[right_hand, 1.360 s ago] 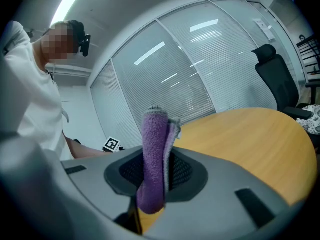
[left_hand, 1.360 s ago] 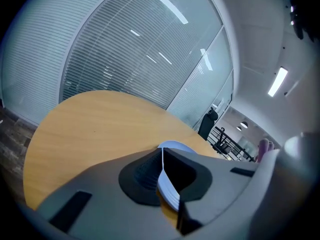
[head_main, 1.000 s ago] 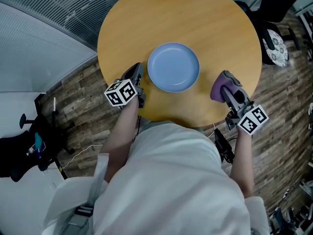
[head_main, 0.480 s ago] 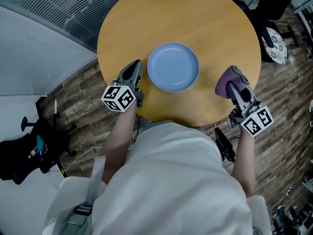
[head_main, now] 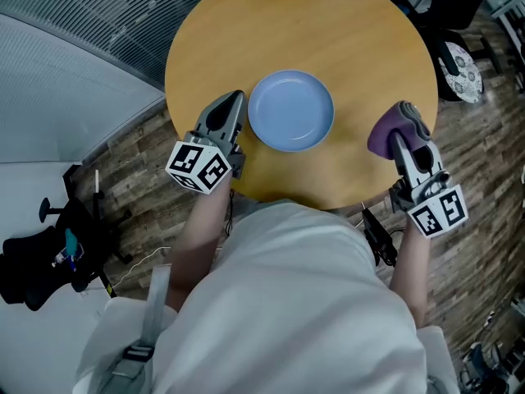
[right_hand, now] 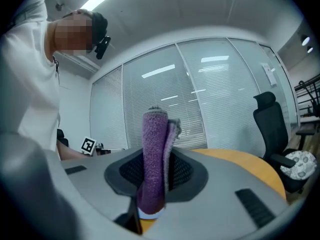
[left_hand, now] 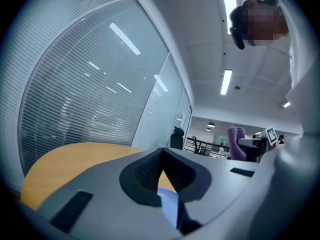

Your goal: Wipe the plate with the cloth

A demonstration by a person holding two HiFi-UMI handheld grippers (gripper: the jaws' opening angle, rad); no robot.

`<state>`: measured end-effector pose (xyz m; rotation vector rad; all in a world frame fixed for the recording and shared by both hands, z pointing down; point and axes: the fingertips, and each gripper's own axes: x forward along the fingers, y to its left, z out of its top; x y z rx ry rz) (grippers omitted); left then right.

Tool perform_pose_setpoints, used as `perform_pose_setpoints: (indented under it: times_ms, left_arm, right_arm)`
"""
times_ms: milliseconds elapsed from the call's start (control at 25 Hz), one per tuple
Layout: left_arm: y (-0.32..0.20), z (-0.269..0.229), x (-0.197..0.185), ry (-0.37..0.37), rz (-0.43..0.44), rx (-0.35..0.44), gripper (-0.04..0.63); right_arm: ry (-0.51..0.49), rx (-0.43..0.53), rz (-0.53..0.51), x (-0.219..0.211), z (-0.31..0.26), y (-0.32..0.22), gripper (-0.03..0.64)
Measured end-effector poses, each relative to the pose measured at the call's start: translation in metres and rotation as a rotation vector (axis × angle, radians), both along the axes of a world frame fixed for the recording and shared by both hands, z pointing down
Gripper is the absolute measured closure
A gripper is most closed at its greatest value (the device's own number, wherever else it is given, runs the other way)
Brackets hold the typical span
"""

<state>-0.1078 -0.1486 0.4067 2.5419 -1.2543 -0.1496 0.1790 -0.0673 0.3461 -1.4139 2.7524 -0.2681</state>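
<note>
Left tool point(head_main: 230, 103) risen since before, pressed together, empty, right tool point(head_main: 404, 121) risen, pinching purple cloth point(head_main: 382, 137)

A white top point(head_main: 287, 302) is worn. The grey left gripper point(head_main: 233, 98) and right gripper point(head_main: 404, 115) are each fitted with a black-and-white marker cube point(head_main: 198, 167).

Quick count from the head view: one round wooden table point(head_main: 328, 23), one blue plate point(head_main: 290, 111), one purple cloth point(head_main: 384, 135). Two grippers, a left gripper point(head_main: 234, 98) and a right gripper point(head_main: 404, 117), so two marker cubes point(head_main: 198, 167) point(head_main: 438, 210) as well. One person point(head_main: 279, 302). Two black office chairs point(head_main: 29, 265) point(head_main: 463, 6) off to the sides, and one patterned cushion point(head_main: 464, 70).
</note>
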Motion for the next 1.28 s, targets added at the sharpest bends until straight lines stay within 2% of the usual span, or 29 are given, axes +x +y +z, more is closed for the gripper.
perform_pose_setpoints:
  times_ms: [120,240,440,640,920,1280]
  left_arm:
    - [0.011,-0.015,0.003,-0.04,-0.008,-0.002,0.583]
    - [0.022,-0.025,0.009,-0.042,0.011,0.002,0.583]
    - [0.039,-0.046,0.02,-0.05,0.053,0.057,0.583]
    - [0.044,-0.054,0.018,-0.071,0.026,0.078,0.584]
    - [0.045,-0.051,0.019,-0.078,0.025,0.079,0.583]
    - [0.048,-0.046,0.023,-0.081,0.031,0.083,0.583]
  right_arm:
    - [0.028,0.03,-0.002,-0.006,-0.017,0.003,0.523]
    - [0.035,0.067,0.008,-0.007,-0.035,0.002,0.523]
    - [0.041,0.113,0.038,-0.006,-0.056,0.004,0.523]
    - [0.074,0.172,0.074,-0.005,-0.062,0.008,0.524]
    - [0.08,0.18,0.084,-0.004,-0.062,0.014,0.525]
    - [0.143,0.19,0.113,0.0,-0.056,0.02,0.525]
